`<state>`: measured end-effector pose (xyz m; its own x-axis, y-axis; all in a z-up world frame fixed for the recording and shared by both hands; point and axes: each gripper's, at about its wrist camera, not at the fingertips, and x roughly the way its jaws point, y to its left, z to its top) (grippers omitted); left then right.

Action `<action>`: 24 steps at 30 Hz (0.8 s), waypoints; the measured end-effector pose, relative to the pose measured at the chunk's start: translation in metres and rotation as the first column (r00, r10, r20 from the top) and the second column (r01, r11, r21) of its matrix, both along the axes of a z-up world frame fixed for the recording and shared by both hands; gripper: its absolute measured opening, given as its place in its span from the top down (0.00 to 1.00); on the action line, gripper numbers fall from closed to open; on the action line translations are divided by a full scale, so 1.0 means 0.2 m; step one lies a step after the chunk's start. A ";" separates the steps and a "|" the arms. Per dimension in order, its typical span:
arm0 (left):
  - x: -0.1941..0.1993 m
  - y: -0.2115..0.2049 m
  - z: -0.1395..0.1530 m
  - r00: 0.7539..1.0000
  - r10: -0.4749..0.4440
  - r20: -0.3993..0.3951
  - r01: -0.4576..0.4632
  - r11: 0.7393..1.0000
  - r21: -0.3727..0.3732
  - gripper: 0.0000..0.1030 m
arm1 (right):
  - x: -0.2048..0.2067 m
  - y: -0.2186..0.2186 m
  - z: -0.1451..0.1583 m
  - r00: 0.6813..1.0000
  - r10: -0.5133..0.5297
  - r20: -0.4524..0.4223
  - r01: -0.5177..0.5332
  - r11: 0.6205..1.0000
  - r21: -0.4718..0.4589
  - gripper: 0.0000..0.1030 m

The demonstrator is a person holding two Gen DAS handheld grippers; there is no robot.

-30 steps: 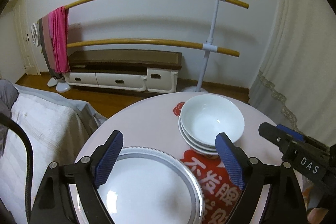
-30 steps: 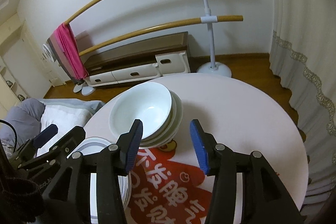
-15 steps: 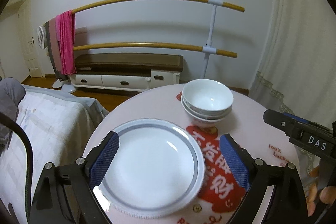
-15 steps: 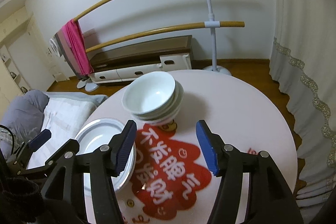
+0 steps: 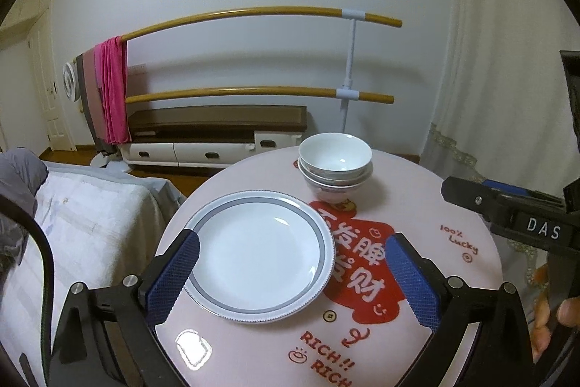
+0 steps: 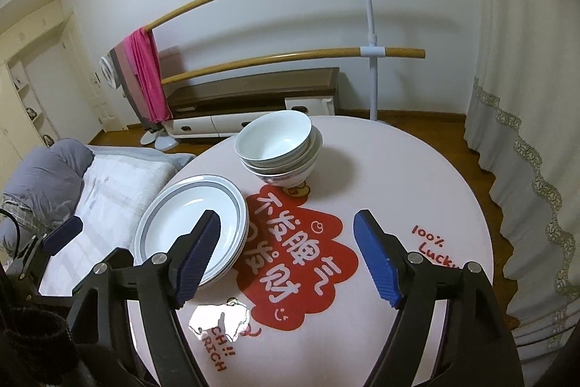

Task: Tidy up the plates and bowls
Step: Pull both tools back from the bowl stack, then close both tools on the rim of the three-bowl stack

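Each hand-held gripper, left and right, is held wide open and empty above the desk's near edge, as the plates by the left edge and bowls toward the far edge are judged sorted.

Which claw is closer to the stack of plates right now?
Left. The left claw hangs open around the plates; the right claw is open over the red print beside them.

three nested bowls, a stack of plates of uncertain number, one round table, two grippers
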<state>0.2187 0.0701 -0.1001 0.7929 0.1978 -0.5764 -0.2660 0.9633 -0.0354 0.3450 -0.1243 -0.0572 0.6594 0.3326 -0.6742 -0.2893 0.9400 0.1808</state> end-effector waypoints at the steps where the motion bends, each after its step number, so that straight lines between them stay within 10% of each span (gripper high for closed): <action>1: -0.01 0.00 0.01 1.000 0.001 0.002 -0.001 1.000 0.001 0.02 | 0.00 -0.01 0.01 1.000 0.001 0.002 -0.001 1.000 0.002 0.24; 13: 0.21 0.08 0.11 0.993 -0.102 -0.055 0.099 0.993 -0.057 0.02 | 0.10 -0.06 0.02 1.000 -0.006 -0.010 0.006 1.000 -0.009 0.23; 24: 0.84 0.43 0.11 0.969 -0.150 -0.196 0.112 0.975 -0.191 0.03 | 0.54 -0.06 -0.11 0.989 -0.022 -0.146 0.024 1.000 0.017 0.23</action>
<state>0.3859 0.1568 -0.0774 0.6636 -0.0203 -0.7478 -0.1575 0.9735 -0.1661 0.4535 -0.1366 -0.0801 0.5621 0.3318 -0.7576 -0.2367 0.9422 0.2370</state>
